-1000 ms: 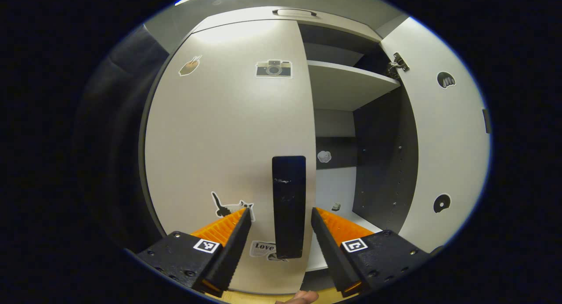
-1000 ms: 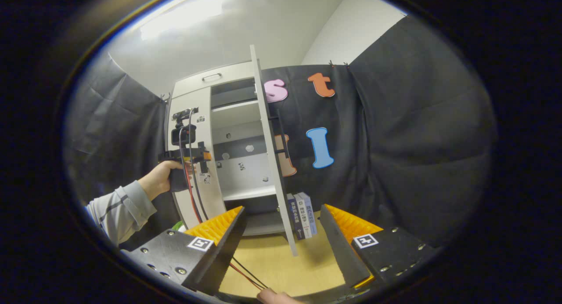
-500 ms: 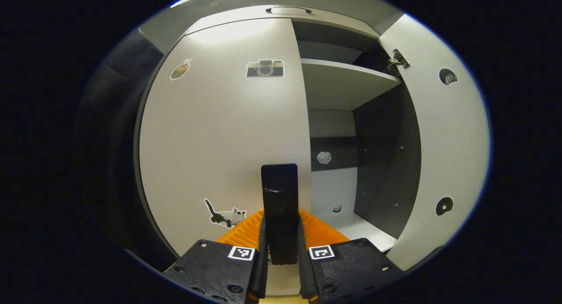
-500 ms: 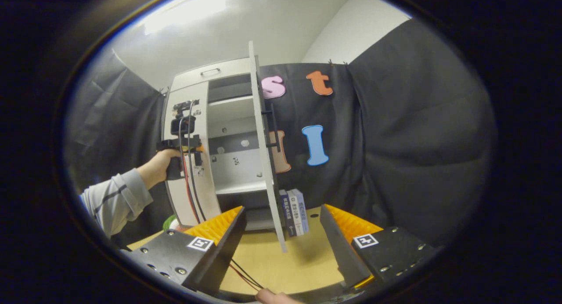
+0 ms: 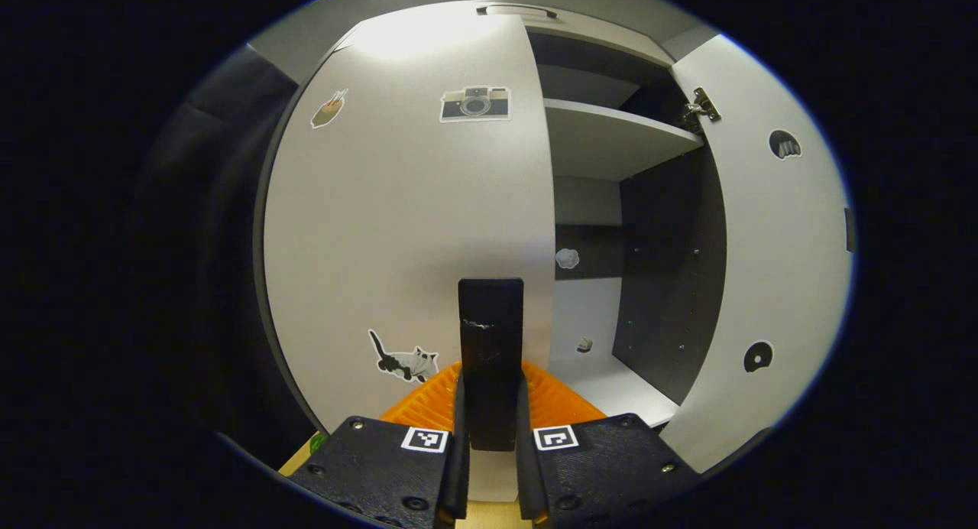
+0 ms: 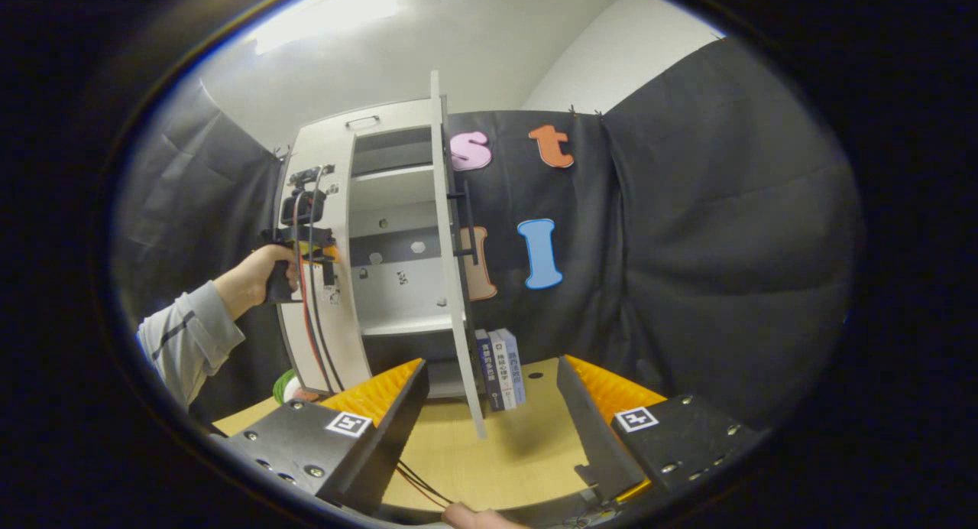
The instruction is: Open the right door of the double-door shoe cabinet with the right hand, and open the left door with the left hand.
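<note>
Left gripper view: my left gripper (image 5: pixel 489 468) has its fingers closed on the black handle (image 5: pixel 490 345) of the left door (image 5: pixel 397 223); both fingers press its sides near the bottom of the picture.
Left door: it looks shut or barely cracked; I cannot tell which, since its free edge lines up with the dark opening just right of the handle.
Right door: it stands swung wide at the far right (image 5: pixel 772 269), a hinge (image 5: pixel 699 108) showing at its top corner.
Cabinet inside: a shelf (image 5: pixel 611 135) and a pale lower floor lie open to sight on the right half.
Right gripper view: my right gripper (image 6: pixel 489 407) hangs with fingers apart, holding nothing, well back from the shoe cabinet (image 6: pixel 367 246) over the wooden counter (image 6: pixel 489 452).
Other hand: my left hand (image 6: pixel 256 273) and its grey sleeve (image 6: pixel 179 342) hold the left gripper at the left door.
Done so far: I judge the right door finished.
Left to do: pull the handle toward me and swing the left door out.
Hard to make out: the left door's hinges are hidden; books (image 6: pixel 500 365) stand behind the right door's edge, partly covered; a green thing at the cabinet's foot is too small to name.
</note>
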The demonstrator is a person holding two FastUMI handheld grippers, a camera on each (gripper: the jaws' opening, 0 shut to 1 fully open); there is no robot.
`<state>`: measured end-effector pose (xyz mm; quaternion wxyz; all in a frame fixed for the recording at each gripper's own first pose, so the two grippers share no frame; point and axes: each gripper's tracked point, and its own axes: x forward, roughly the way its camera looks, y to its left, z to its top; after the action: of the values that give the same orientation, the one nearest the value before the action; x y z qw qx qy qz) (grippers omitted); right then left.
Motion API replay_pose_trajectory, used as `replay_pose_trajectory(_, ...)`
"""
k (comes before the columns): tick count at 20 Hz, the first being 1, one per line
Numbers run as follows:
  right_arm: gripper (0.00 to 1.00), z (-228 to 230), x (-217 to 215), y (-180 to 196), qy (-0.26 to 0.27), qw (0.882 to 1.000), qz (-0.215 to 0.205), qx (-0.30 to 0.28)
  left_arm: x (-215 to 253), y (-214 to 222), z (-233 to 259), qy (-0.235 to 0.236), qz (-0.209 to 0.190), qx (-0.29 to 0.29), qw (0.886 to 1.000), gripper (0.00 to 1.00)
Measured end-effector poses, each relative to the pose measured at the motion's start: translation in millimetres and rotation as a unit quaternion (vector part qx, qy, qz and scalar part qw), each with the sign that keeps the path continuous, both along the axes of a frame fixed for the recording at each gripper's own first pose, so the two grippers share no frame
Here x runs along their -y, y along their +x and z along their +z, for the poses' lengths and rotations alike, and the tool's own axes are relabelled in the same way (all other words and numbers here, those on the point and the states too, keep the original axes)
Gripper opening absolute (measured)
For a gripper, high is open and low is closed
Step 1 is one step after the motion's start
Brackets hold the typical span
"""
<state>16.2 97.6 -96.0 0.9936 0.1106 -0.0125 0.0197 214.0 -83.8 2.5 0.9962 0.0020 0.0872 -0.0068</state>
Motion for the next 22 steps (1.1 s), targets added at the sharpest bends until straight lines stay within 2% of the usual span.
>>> replay_pose_trajectory(2,1.00,-1.1,-1.2,0.3,0.001,1.000,-0.001,-0.003,-4.5,-17.2,2.3,0.003,-0.017,0.000,1.000,0.27)
replay_pose_trajectory(3,0.96,-2.7,-1.6,0.4,0.003,1.000,-0.002,-0.005,-5.8,-22.0,1.8,0.000,-0.024,-0.001,1.000,0.27)
replay_pose_trajectory(4,1.00,-3.7,-1.3,-0.5,0.005,1.000,-0.003,-0.008,-6.6,-28.5,3.7,-0.003,-0.033,0.002,0.999,0.27)
replay_pose_trajectory(6,0.96,-2.9,-2.8,-0.3,0.007,1.000,-0.001,-0.008,-12.9,-46.5,6.3,0.000,-0.050,0.001,0.999,0.27)
replay_pose_trajectory(9,0.99,0.2,-8.2,-3.8,0.009,1.000,0.005,-0.002,-24.6,-73.2,10.5,-0.012,-0.083,0.005,0.996,0.26)
replay_pose_trajectory(10,0.96,0.1,-8.5,-4.9,0.009,1.000,0.005,-0.001,-31.9,-81.9,11.5,-0.013,-0.088,0.006,0.996,0.27)
replay_pose_trajectory(11,1.00,1.2,-9.9,-4.3,0.008,1.000,0.006,0.000,-37.8,-88.3,13.2,-0.012,-0.092,0.008,0.996,0.25)
replay_pose_trajectory(12,0.96,1.4,-11.6,-4.2,0.006,1.000,0.007,0.000,-43.2,-94.7,14.1,-0.014,-0.093,0.009,0.996,0.25)
replay_pose_trajectory(18,1.00,-2.1,-25.2,-4.4,-0.005,1.000,0.015,-0.008,-77.8,-127.6,19.4,-0.018,-0.089,0.012,0.996,0.24)
replay_pose_trajectory(20,0.96,1.2,-32.5,-3.9,-0.011,1.000,0.019,-0.006,-82.5,-132.5,17.7,-0.020,-0.086,0.009,0.996,0.24)
replay_pose_trajectory(21,1.00,1.5,-37.2,-3.6,-0.015,1.000,0.020,-0.006,-87.7,-135.7,18.8,-0.015,-0.083,0.014,0.996,0.24)
replay_pose_trajectory(22,0.96,2.4,-39.7,-4.2,-0.018,1.000,0.020,-0.006,-99.3,-139.3,21.0,-0.009,-0.077,0.017,0.997,0.24)
